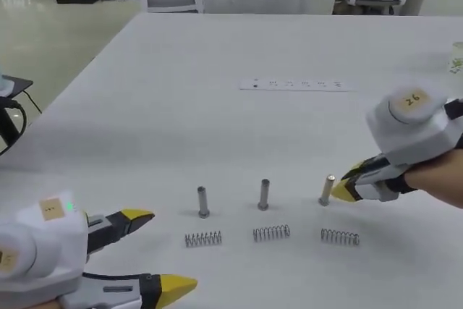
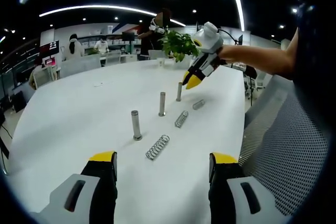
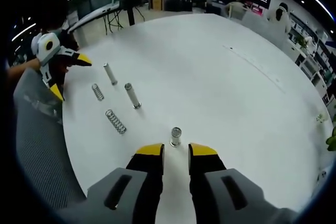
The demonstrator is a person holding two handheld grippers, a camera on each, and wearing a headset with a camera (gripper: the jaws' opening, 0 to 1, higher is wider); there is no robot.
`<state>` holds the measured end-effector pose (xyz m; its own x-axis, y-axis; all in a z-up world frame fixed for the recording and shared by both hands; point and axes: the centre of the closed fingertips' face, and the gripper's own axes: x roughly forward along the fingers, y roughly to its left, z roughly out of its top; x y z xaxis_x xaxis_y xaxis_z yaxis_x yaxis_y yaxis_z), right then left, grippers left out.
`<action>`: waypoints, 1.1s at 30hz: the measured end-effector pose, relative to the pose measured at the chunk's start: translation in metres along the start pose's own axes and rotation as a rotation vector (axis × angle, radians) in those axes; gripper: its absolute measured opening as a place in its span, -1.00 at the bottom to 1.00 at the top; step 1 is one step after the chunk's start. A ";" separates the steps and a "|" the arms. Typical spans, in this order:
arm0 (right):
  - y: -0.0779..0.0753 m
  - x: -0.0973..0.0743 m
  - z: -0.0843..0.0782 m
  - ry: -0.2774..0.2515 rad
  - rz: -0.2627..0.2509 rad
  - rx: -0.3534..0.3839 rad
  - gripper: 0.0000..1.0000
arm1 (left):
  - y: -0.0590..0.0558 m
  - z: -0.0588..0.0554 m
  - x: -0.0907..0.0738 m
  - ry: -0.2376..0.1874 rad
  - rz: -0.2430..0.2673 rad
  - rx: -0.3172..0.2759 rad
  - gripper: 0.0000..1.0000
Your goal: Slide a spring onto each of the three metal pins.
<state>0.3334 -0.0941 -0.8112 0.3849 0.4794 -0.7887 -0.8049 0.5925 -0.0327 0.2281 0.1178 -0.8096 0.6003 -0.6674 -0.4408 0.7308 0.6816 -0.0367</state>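
Three springs lie on the bench [image 1: 239, 135], none on a pin yet.
Your left tongs [image 1: 165, 250] gape wide and empty near the left spring [image 1: 203, 239], likely to pick it up. Each spring lies in front of its own upright pin, paired for threading. Your right tongs [image 1: 340, 189], nearly closed and empty, sit beside the right pin [image 1: 328, 189], perhaps to steady it. Their sticker reads 26.

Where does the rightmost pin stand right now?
In the head view, the rightmost pin stands at the right end of the row of three, just left of the right gripper, with a spring lying in front of it.
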 end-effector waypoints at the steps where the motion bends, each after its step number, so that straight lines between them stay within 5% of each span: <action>1: 0.001 -0.001 -0.001 0.001 0.004 -0.001 -0.67 | 0.000 0.000 0.000 0.001 -0.001 0.001 0.35; 16: 0.020 -0.013 -0.020 0.015 0.066 -0.075 -0.61 | -0.001 -0.001 -0.001 0.003 -0.003 0.002 0.34; 33: 0.038 -0.002 -0.048 0.110 0.161 -0.167 -0.63 | 0.001 -0.001 0.000 0.002 0.001 0.000 0.34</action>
<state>0.2804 -0.1035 -0.8402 0.2013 0.4803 -0.8537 -0.9187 0.3948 0.0056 0.2280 0.1188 -0.8103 0.6008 -0.6659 -0.4423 0.7298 0.6826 -0.0365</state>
